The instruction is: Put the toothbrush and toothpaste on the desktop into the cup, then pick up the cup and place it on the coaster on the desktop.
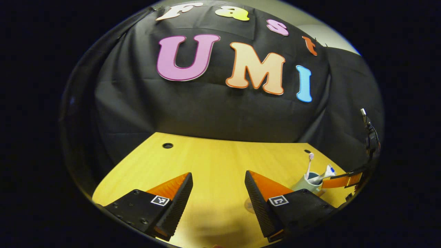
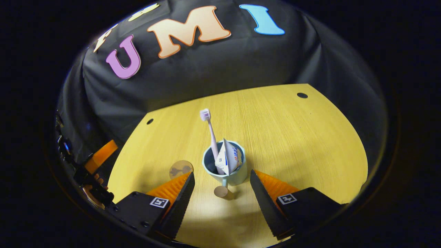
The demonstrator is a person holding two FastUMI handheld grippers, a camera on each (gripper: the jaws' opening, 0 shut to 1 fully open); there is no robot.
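Right gripper view: toothbrush [image 2: 210,137] + toothpaste [image 2: 228,159] in cup [image 2: 237,177]

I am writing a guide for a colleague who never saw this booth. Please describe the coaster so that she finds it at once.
Start at the yellow wooden desktop and find the pale blue cup holding a toothbrush and toothpaste. The coaster lies flat, left of the cup in the right gripper view: a thin brown disc, not touching it.

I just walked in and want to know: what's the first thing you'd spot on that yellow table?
The pale cup in the middle of the wooden table, with a pink toothbrush standing up in it and a toothpaste tube tucked beside it. The right claw sits open just in front of the cup. A small round coaster lies on the table to the cup's left in the right gripper view.
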